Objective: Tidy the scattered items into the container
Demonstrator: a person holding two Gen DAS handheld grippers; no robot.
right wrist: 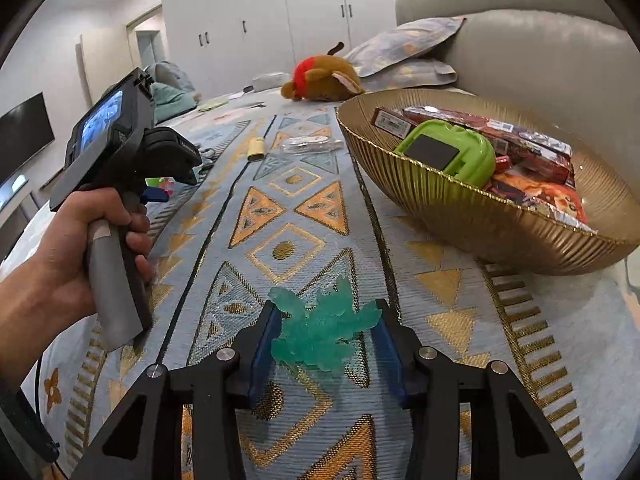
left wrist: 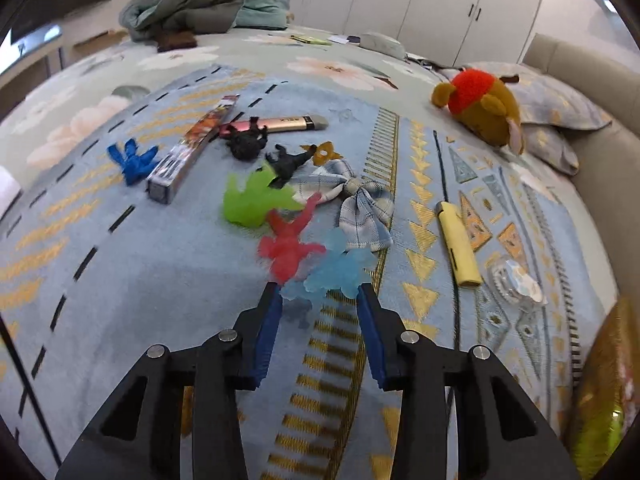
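right gripper (right wrist: 325, 334) clenched on teal figure (right wrist: 320, 332), just above mat, left of gold bowl (right wrist: 460, 204) | left gripper (left wrist: 318, 300) spread around pale-blue figure (left wrist: 338, 270), near end of pile | figures look light, rubbery, limbs floppy: take by torso

Left gripper (left wrist: 318, 294) is angled down toward the bed surface, blue-padded fingers (left wrist: 267, 330) spread apart with a light blue toy figure (left wrist: 340, 270) sitting right at the tips, sort of between them. Can't tell if the pads actually touch it.

Right gripper (right wrist: 326, 320) is held lower and more level, and a teal translucent figure (right wrist: 320, 332) is between its fingers (right wrist: 262, 344), both pads pressed against its sides.

From the right wrist view you can see the person's left hand (right wrist: 84, 240) wrapped around the grey handle of the other gripper unit, bare forearm coming in from the lower left, fingers curled round the front of the grip.
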